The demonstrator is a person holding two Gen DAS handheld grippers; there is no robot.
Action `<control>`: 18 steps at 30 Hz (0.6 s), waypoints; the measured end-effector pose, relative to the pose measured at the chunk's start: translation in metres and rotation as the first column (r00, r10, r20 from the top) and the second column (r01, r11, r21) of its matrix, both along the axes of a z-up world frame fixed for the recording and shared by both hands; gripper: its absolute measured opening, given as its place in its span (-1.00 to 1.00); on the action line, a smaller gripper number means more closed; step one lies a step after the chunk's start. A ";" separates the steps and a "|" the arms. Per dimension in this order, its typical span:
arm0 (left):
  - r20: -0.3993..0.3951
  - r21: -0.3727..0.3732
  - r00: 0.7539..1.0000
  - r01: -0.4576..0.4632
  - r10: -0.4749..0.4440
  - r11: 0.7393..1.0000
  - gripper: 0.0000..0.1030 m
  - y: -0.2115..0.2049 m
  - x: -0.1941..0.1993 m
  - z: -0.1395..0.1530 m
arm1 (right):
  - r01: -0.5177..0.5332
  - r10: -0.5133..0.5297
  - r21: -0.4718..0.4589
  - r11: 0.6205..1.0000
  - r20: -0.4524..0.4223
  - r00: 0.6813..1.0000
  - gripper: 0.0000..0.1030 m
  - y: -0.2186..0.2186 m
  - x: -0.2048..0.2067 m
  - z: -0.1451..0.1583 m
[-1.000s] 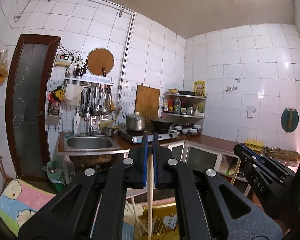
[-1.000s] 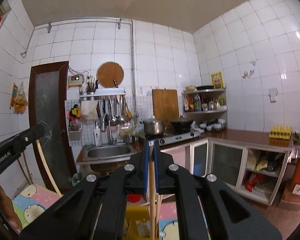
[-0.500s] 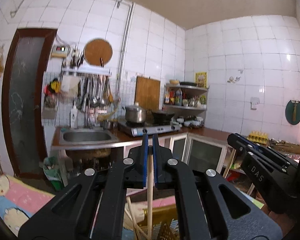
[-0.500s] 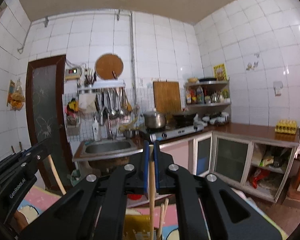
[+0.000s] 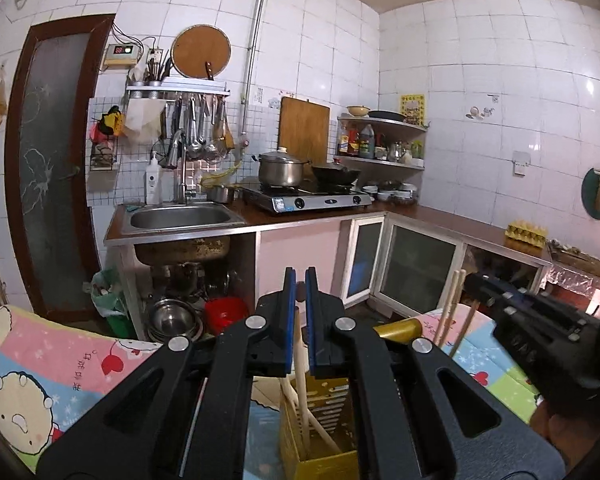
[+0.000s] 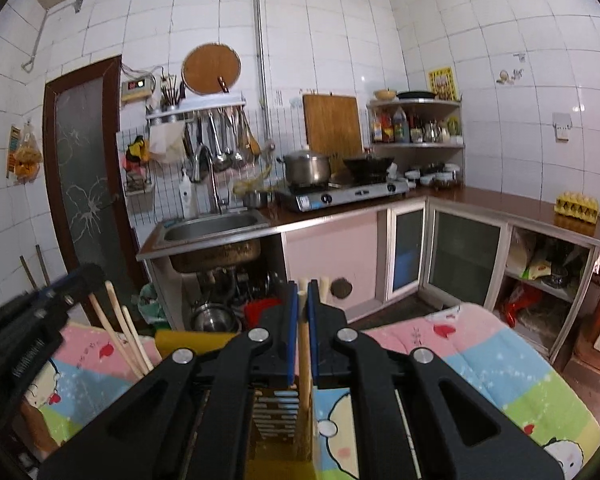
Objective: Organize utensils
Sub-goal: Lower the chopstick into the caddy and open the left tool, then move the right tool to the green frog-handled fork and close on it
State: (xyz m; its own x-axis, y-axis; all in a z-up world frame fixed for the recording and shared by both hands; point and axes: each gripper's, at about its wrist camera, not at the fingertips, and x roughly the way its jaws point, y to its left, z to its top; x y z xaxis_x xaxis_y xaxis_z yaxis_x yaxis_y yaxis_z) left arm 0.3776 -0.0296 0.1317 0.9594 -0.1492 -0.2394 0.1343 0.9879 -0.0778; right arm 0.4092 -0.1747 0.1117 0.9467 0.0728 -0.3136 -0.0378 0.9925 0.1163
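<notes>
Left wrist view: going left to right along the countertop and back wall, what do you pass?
Dark door → white soap bottle → steel sink → lidded pot on the gas stove → black wok → corner shelf of bottles → yellow egg tray.

Yellow slotted holder (image 5: 324, 412) directly below both grippers, standing on cartoon-print mat (image 5: 48, 364); wooden chopsticks (image 5: 300, 364) lean inside it, crowding its opening. Left of the holder, mat lies bare toward its left edge. Right of it, bare mat (image 6: 480, 364) runs toward the cabinet doors (image 6: 464, 256). Beyond the mat's far edge, steel bowls (image 5: 174, 320) and a red basin (image 5: 224, 310) fill the space under the sink (image 5: 180, 218).
</notes>
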 end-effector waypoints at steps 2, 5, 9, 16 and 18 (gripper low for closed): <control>-0.005 0.016 1.000 -0.004 0.004 1.000 -0.94 -0.001 0.000 0.000 | 0.002 -0.002 -0.017 1.000 -0.004 1.000 -0.90 0.000 -0.002 0.000; -0.025 0.004 1.000 -0.007 0.007 1.000 -0.93 0.003 0.000 0.001 | -0.007 0.006 -0.041 0.999 -0.020 1.000 -0.89 0.002 -0.004 0.002; -0.062 -0.028 0.998 -0.030 0.029 0.999 -0.40 0.017 -0.005 0.010 | 0.006 -0.009 -0.068 0.998 -0.045 0.999 -0.41 -0.001 -0.012 0.009; -0.066 -0.013 0.995 -0.080 0.079 0.997 0.52 0.031 -0.039 0.032 | 0.047 -0.048 -0.025 0.999 -0.030 0.998 0.09 -0.013 -0.055 0.031; -0.094 0.005 0.993 -0.076 0.076 0.997 0.67 0.033 -0.051 0.033 | 0.051 -0.052 -0.032 0.998 -0.042 0.998 0.11 -0.013 -0.072 0.033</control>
State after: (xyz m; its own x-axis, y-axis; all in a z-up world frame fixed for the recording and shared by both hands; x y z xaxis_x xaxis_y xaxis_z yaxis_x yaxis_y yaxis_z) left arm 0.3270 0.0031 0.1645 0.9410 -0.0768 -0.3297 0.0512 0.9950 -0.0856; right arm 0.3372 -0.1880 0.1444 0.9348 0.0139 -0.3549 0.0180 0.9961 0.0864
